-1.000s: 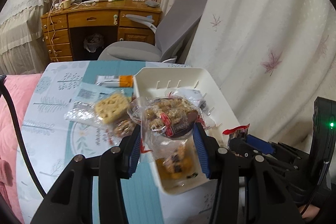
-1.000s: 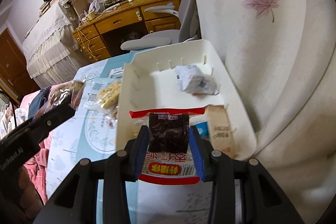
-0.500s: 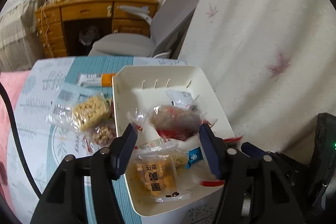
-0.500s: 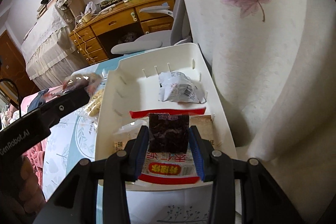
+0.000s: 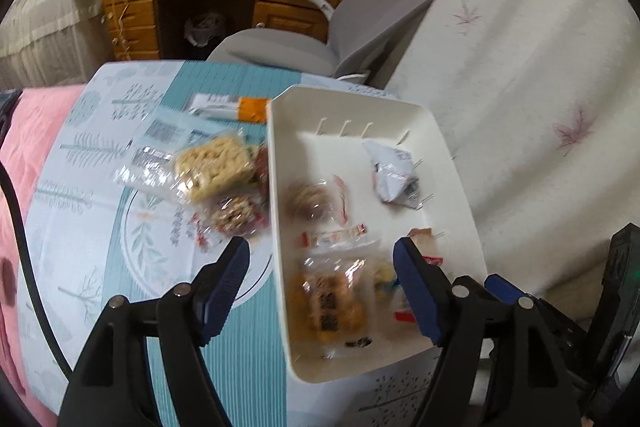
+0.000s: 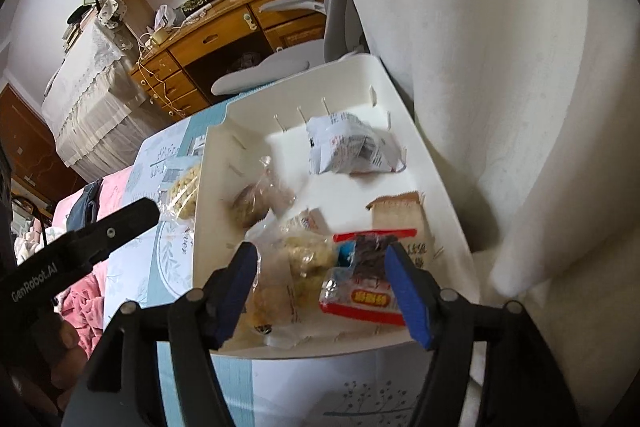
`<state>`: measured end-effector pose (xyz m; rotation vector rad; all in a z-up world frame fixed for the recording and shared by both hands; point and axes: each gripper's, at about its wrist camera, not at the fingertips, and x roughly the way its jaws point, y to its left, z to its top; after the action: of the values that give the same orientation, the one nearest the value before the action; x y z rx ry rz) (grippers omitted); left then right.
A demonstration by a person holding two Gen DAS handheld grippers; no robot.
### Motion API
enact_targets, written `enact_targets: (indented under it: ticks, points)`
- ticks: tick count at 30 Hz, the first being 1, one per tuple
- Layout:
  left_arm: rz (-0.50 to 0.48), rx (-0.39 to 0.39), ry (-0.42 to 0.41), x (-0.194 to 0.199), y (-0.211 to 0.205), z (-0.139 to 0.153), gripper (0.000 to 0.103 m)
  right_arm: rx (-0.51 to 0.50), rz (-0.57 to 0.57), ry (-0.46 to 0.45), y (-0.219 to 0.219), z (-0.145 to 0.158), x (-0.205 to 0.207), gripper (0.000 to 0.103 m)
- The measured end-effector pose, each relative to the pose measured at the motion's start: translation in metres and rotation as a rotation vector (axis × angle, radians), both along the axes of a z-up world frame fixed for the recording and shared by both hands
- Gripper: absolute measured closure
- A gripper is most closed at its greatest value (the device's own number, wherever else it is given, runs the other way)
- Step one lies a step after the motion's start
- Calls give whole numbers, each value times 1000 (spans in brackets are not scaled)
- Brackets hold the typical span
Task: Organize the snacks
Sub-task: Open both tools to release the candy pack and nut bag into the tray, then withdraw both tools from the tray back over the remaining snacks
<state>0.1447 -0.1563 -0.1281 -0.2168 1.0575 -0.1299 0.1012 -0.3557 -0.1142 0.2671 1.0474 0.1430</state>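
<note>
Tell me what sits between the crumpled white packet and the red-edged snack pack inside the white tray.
In the right wrist view, a tan packet lies between the crumpled white packet and the red-edged pack, all inside the white tray.

A tray (image 5: 460, 187) is being seen sitting on the table (image 5: 92, 227), at its right side, close against the curtain (image 5: 520, 67). Inside the tray, a crumpled packet (image 5: 392, 171) is being shown toward the far end, a round snack in a clear wrap (image 5: 310, 201) toward the left wall, and a bag of small pieces (image 5: 332, 301) at the near end, with a flat packet (image 6: 366, 291) lying just to its right. Outside the tray, to its left on the table, a square cracker pack (image 5: 214, 165) is being seen, with a smaller wrapped snack (image 5: 234, 215) just nearer. Beyond the table, a chair (image 5: 320, 39) and a desk (image 5: 208, 3) are being shown.
</note>
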Motion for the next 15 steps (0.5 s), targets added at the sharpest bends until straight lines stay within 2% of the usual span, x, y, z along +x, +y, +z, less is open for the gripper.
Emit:
enact_targets:
  ticks: [8, 13, 15]
  points:
    - [64, -5, 49, -24, 36, -17, 30, 28, 10, 72, 15, -14, -6, 35]
    - [84, -9, 65, -39, 63, -20, 30, 48, -1, 103, 28, -18, -11, 26]
    - [84, -9, 66, -44, 73, -18, 30, 57, -6, 114, 35, -19, -12, 26]
